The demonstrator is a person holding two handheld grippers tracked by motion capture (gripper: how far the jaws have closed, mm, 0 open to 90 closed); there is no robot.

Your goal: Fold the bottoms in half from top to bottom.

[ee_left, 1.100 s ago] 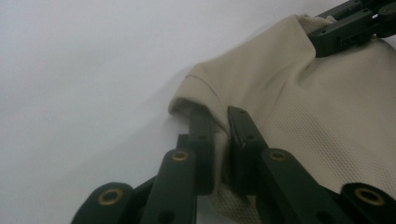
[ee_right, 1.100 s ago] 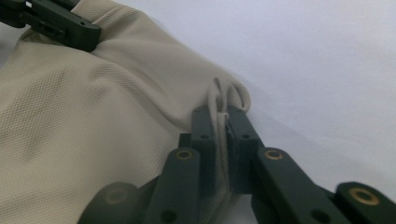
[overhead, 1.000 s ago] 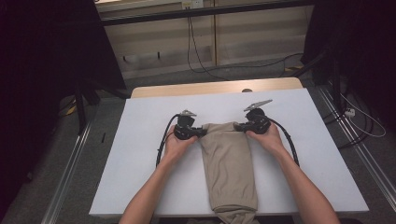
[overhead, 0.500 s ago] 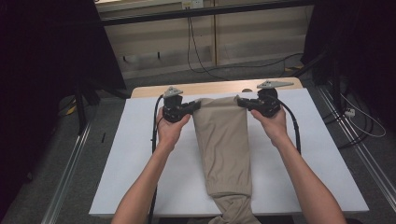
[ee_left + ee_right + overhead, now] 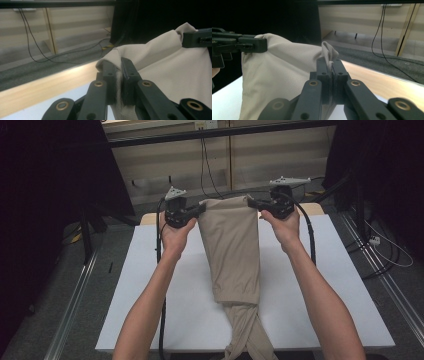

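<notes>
L claw (image 5: 202, 210), R claw (image 5: 252, 203) raised, pinching trousers (image 5: 231, 251)

bare forearms, black left gripper (image 5: 200, 210), black right gripper (image 5: 251, 202), grey three-cornered top plates, brass-ringed jaw pivots, trailing black cables

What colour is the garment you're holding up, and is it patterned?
Plain beige garment, no pattern; a fine knit texture shows best in the right gripper view.
</notes>
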